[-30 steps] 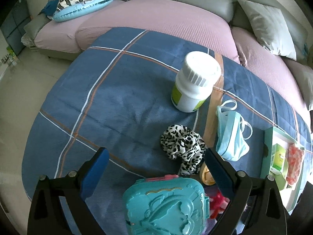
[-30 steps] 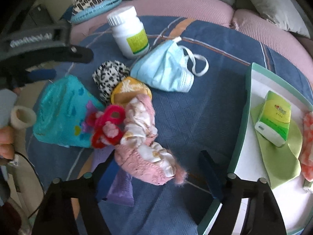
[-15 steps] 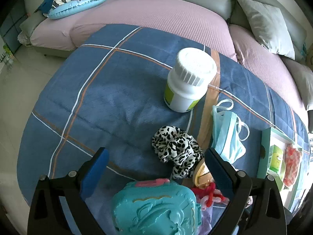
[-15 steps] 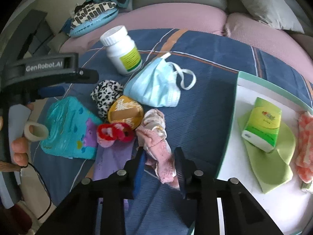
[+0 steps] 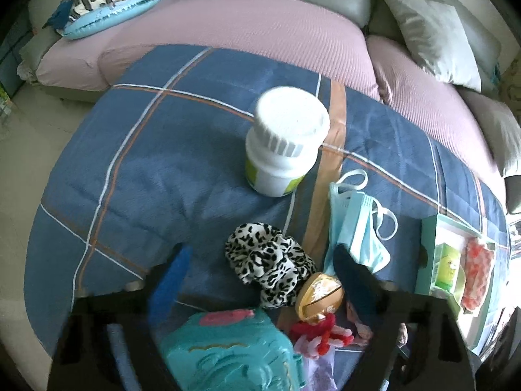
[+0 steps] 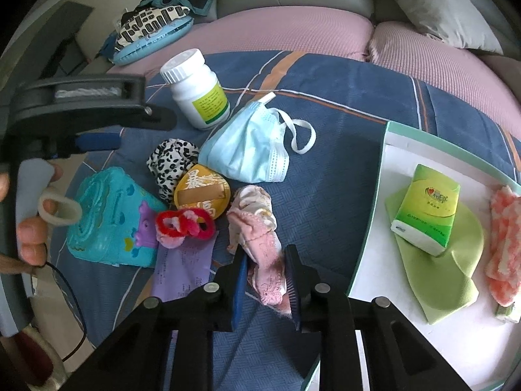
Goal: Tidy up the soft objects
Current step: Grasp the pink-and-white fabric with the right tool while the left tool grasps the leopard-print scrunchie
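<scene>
My right gripper (image 6: 265, 257) is shut on a pink and cream fuzzy sock (image 6: 257, 224) and holds it just above the blue blanket. Left of it lie a red scrunchie (image 6: 184, 223), a leopard scrunchie (image 6: 171, 163), a blue face mask (image 6: 247, 146) and a gold pouch (image 6: 202, 192). My left gripper (image 5: 260, 260) is open and empty above the leopard scrunchie (image 5: 268, 257). A white tray (image 6: 374, 260) at the right holds a green cloth (image 6: 449, 267), a tissue pack (image 6: 426, 208) and an orange-pink sock (image 6: 504, 244).
A white pill bottle (image 5: 283, 143) stands mid-blanket. A teal toy case (image 6: 110, 218) lies at the left over a purple paper (image 6: 182, 270). A pink sofa cushion (image 5: 260, 32) and grey pillow (image 5: 429, 36) lie behind. The tray's rim (image 5: 426, 254) is at the right.
My right gripper closed on the pink sock and drew it back, lifting it from the pile. My left gripper shifted back and right slightly, still open.
</scene>
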A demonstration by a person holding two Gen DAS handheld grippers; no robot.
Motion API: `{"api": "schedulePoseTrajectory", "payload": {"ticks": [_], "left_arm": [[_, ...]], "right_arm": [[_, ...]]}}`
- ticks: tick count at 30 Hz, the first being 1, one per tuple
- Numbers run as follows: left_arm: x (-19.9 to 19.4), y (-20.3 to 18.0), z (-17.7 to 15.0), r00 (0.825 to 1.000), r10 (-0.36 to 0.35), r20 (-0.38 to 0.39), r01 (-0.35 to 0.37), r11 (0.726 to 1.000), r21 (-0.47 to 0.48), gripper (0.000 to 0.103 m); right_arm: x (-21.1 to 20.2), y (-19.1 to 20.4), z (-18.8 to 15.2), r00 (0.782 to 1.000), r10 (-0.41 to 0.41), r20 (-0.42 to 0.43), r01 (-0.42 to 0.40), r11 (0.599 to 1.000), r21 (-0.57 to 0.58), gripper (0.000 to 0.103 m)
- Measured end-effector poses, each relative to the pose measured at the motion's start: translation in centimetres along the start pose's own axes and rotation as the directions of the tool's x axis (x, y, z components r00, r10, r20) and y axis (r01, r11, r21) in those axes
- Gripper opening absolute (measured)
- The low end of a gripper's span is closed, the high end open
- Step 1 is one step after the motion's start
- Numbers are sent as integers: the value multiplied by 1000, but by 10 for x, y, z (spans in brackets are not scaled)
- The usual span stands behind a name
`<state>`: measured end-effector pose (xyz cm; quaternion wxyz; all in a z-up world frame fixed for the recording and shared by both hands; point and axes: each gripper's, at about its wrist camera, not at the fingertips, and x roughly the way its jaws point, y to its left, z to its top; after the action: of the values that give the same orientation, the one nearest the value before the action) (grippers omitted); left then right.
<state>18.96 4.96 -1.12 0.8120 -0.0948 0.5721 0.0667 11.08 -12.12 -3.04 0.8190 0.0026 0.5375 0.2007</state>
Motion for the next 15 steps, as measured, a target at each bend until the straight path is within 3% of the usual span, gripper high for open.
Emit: {"api": "schedulePoseTrajectory", "payload": {"ticks": [9,15], "left_arm": [[22,-12,8,990,61,-126,-52,996,71,56],[35,-7,16,979,20,-203,-15,1000,26,43]], "right_arm": [[-4,1,2,1000,5,9,-5,1000,-3,21],[-9,-3,2,1000,11,21,-12,1000,11,21]]}}
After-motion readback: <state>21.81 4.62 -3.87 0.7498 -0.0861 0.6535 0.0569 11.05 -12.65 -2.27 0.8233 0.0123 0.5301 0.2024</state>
